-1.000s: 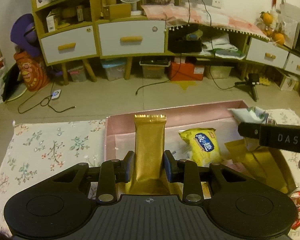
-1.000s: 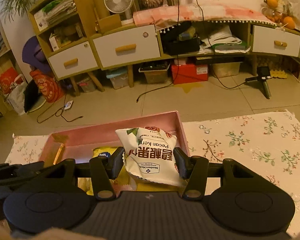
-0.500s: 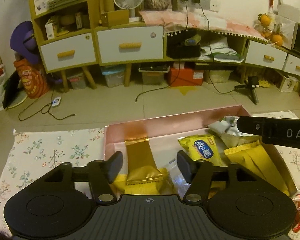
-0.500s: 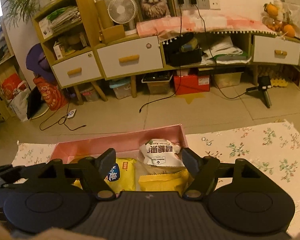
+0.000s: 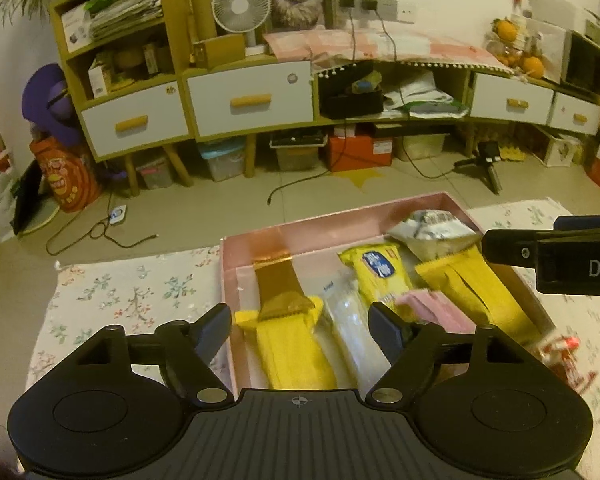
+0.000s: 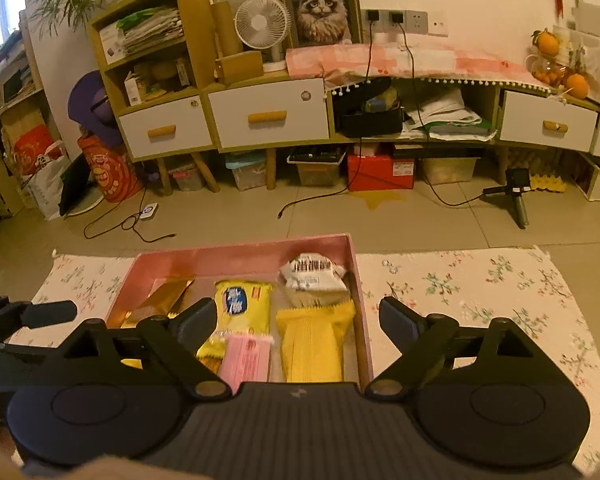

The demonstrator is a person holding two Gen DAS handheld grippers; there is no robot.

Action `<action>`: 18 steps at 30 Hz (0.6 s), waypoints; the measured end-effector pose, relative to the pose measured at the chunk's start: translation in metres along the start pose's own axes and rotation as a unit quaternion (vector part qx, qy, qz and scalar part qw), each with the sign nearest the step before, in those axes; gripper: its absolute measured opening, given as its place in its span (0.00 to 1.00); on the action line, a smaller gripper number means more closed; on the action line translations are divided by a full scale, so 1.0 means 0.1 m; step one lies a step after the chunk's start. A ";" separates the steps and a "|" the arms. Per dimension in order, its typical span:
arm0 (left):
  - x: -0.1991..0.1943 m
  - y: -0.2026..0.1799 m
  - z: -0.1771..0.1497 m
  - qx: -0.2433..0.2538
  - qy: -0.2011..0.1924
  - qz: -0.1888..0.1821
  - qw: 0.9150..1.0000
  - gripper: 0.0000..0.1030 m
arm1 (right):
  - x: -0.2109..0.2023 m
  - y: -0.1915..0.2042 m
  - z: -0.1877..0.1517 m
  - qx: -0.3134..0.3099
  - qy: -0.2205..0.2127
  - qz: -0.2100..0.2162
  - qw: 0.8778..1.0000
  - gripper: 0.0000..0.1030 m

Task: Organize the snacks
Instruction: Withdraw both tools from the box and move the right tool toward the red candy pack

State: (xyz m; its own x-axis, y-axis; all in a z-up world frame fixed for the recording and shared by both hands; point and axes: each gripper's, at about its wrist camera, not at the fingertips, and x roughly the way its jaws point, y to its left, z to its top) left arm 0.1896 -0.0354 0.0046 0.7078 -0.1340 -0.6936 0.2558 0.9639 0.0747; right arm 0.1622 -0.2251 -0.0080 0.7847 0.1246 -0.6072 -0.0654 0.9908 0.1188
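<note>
A pink box [image 5: 320, 232] [image 6: 240, 258] sits on a floral cloth and holds several snack packets. The gold bar [image 5: 276, 286] [image 6: 160, 300] lies at its left side, over a yellow packet [image 5: 292, 352]. The white pecan bag [image 5: 432, 232] [image 6: 312, 276] lies in the far right corner. A yellow-blue packet [image 6: 240, 304], a pink packet [image 6: 246, 356] and a yellow packet [image 6: 314, 340] lie between. My left gripper [image 5: 300, 330] is open and empty above the box's near left. My right gripper [image 6: 296, 322] is open and empty above its near right.
The floral cloth [image 6: 480, 292] covers the table on both sides of the box. A red-white wrapper [image 5: 564, 352] lies on the cloth right of the box. Beyond the table's far edge are the floor, cables and a low cabinet [image 6: 268, 116].
Both grippers opened and let go: the gold bar and the pecan bag dropped into the box. Both grippers then lifted and drew back, opening wider.
</note>
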 end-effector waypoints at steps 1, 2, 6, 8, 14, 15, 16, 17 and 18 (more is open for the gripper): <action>-0.05 -0.01 -0.02 0.002 -0.001 -0.001 1.000 0.78 | -0.03 0.00 -0.01 -0.002 0.000 0.000 1.000 0.84; -0.10 -0.01 -0.03 0.003 -0.003 -0.002 1.000 0.79 | -0.08 0.01 -0.02 -0.004 0.000 -0.001 1.000 0.85; -0.28 -0.04 -0.13 0.001 -0.009 -0.010 1.000 0.81 | -0.25 0.03 -0.07 -0.015 -0.005 -0.006 1.000 0.88; -0.36 -0.05 -0.19 -0.003 -0.008 -0.013 1.000 0.82 | -0.34 0.04 -0.10 -0.019 -0.007 -0.006 1.000 0.89; -0.55 -0.02 -0.35 -0.010 -0.001 -0.024 1.000 0.86 | -0.55 0.08 -0.20 -0.029 -0.010 -0.006 0.999 0.93; -0.59 -0.02 -0.38 -0.009 -0.001 -0.023 1.000 0.87 | -0.58 0.08 -0.22 -0.029 -0.010 -0.005 1.000 0.93; -0.62 -0.02 -0.41 -0.009 -0.002 -0.023 1.000 0.87 | -0.60 0.09 -0.23 -0.028 -0.008 -0.005 1.000 0.94; -0.66 -0.01 -0.44 -0.010 -0.003 -0.025 1.000 0.88 | -0.63 0.09 -0.25 -0.027 -0.008 -0.005 1.000 0.94; -0.69 0.00 -0.47 -0.013 -0.003 -0.028 1.000 0.89 | -0.65 0.09 -0.26 -0.027 -0.007 -0.005 1.000 0.95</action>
State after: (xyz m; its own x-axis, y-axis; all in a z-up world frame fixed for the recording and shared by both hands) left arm 0.1099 -0.0156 0.0193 0.6971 -0.1896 -0.6914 0.2775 0.9606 0.0164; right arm 0.0946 -0.2224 0.0118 0.7942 0.1139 -0.5969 -0.0902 0.9935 0.0696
